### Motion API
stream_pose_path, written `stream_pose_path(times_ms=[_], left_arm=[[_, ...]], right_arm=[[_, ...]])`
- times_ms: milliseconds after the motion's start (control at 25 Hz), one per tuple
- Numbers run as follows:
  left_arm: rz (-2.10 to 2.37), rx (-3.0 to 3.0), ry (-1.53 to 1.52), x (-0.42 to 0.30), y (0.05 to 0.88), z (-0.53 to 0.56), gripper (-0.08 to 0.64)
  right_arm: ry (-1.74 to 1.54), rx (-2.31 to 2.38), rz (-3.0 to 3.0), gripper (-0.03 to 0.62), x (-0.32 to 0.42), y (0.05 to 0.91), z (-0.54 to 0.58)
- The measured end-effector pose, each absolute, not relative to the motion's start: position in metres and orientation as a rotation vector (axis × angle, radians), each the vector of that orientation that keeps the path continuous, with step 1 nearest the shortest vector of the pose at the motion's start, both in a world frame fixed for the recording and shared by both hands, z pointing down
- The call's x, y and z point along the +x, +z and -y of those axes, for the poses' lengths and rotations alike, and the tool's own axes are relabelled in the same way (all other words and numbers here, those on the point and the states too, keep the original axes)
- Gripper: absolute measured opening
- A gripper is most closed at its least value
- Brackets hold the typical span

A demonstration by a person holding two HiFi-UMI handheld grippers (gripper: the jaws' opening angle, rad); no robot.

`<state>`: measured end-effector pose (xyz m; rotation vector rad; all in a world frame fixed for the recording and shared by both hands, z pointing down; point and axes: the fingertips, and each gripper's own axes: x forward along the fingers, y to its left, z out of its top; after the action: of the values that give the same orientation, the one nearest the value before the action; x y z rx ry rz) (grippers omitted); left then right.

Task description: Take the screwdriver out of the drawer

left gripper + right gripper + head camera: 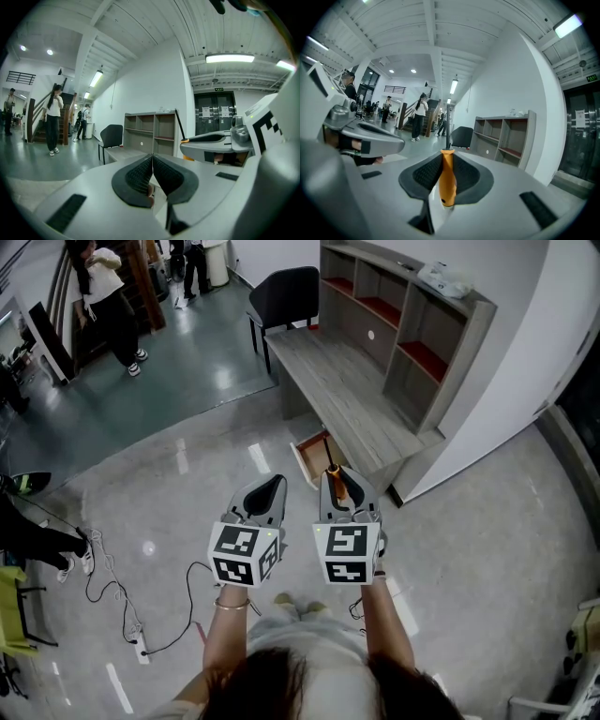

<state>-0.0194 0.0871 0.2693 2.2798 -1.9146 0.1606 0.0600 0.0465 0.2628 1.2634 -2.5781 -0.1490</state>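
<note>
Glossy floor (187, 456), drawer (314, 457) seemingly open, right claw (447, 161) held forward clamping screwdriver (447, 180), left claw (153, 161) alongside, closed, empty.

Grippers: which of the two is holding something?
The right gripper: its jaws clamp the orange-handled screwdriver, while the left gripper is shut with nothing between its jaws.
</note>
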Motion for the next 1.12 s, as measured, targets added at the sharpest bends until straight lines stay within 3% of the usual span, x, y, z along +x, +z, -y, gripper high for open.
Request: stream_pose_path(times_ms=[1120], left_arm=[[1.855,2.318,0.131,-0.046,0.271,-0.091,0.018]], right_arm=[[-0.154,1.332,2.530,0.084,0.039,0.263,-0.057]])
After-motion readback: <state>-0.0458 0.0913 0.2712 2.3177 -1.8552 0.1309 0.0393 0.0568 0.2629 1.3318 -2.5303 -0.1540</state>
